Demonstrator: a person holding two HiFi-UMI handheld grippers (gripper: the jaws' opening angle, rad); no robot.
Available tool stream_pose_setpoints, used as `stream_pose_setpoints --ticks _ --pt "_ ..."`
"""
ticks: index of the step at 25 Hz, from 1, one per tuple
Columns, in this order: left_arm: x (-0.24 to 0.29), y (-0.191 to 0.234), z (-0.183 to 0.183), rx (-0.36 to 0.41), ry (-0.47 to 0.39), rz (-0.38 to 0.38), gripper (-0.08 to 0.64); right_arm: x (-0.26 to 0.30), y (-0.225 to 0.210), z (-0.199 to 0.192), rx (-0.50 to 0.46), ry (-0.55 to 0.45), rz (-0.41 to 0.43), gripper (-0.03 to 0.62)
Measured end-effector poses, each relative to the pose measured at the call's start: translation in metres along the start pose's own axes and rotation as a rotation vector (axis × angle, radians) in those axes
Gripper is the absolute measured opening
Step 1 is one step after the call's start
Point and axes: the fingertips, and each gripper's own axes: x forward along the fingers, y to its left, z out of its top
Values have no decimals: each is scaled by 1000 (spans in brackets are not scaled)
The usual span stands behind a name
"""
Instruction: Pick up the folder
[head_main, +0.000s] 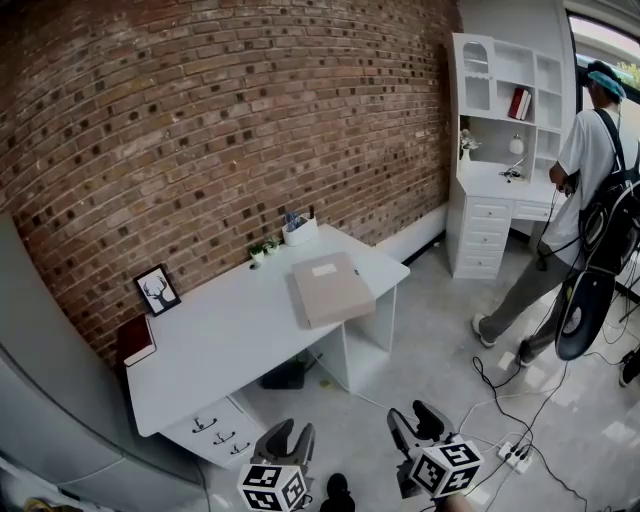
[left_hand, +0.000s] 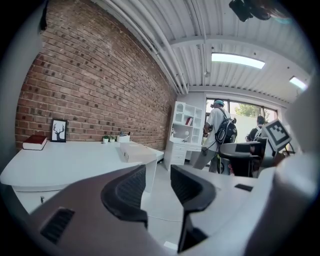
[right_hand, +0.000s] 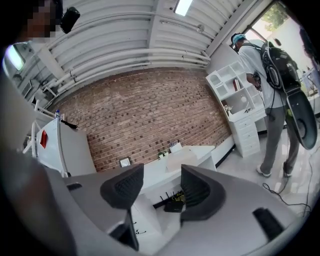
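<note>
The folder (head_main: 332, 288) is a flat beige-grey case with a white label, lying on the right part of the white desk (head_main: 230, 330). It also shows as a pale slab in the left gripper view (left_hand: 135, 151) and in the right gripper view (right_hand: 181, 160). Both grippers hover over the floor well in front of the desk, far from the folder. My left gripper (head_main: 292, 436) (left_hand: 157, 182) is open with nothing between its dark ribbed pads. My right gripper (head_main: 418, 420) (right_hand: 161, 182) is open wider, also with nothing in it.
On the desk stand a framed deer picture (head_main: 157, 289), a red book (head_main: 137, 338), small plants (head_main: 263, 248) and a white pen holder (head_main: 299, 230). A person (head_main: 590, 200) stands by a white cabinet (head_main: 505, 150) at right. Cables and a power strip (head_main: 515, 455) lie on the floor.
</note>
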Motion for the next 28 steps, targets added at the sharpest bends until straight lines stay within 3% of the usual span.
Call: stream_pose_setpoints --ticks 9,16,28 --pt "74 40 20 -24 -2 29 173 64 -24 17 13 17 34 291" --pt "158 89 47 -34 -22 24 173 158 -55 34 73 10 30 291" --pt "269 164 97 -33 -14 5 207 288 -87 75 57 10 -31 288"
